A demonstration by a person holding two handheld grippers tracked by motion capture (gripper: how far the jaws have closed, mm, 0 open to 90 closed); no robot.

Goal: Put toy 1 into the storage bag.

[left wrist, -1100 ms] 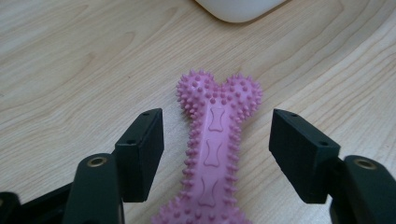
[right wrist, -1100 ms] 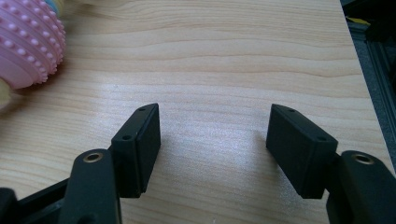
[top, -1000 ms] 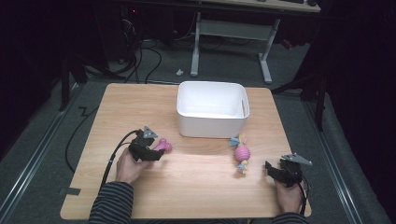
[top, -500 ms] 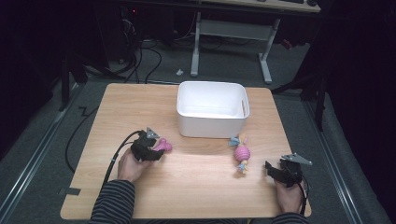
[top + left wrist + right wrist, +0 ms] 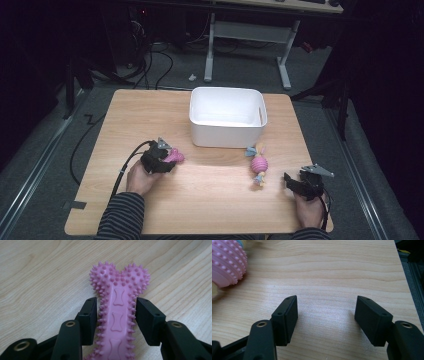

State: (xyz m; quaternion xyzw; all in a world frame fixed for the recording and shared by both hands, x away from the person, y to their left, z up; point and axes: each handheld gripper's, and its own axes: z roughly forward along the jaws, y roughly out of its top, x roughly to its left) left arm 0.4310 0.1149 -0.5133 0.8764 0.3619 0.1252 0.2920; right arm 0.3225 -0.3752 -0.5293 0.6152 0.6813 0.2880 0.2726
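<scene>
A pink spiky bone toy (image 5: 117, 315) lies on the wooden table (image 5: 210, 200) at the left front, also seen in the high view as the bone toy (image 5: 176, 156). My left gripper (image 5: 116, 315) straddles its shaft; its jaws have just been closing, and both pads now touch the spikes. The left gripper (image 5: 156, 161) sits low on the table in a hand. At the right front my right gripper (image 5: 295, 184) rests open, and the right gripper (image 5: 325, 315) has bare wood between its pads. A pink ribbed ball toy (image 5: 259, 165) with rope ends lies to its left, seen close as the ball toy (image 5: 225, 262).
A white plastic bin (image 5: 227, 135) stands at the table's far middle, with nothing seen inside. The table's right edge (image 5: 404, 277) runs close beside the right gripper. Cables and desk legs lie on the dark floor beyond.
</scene>
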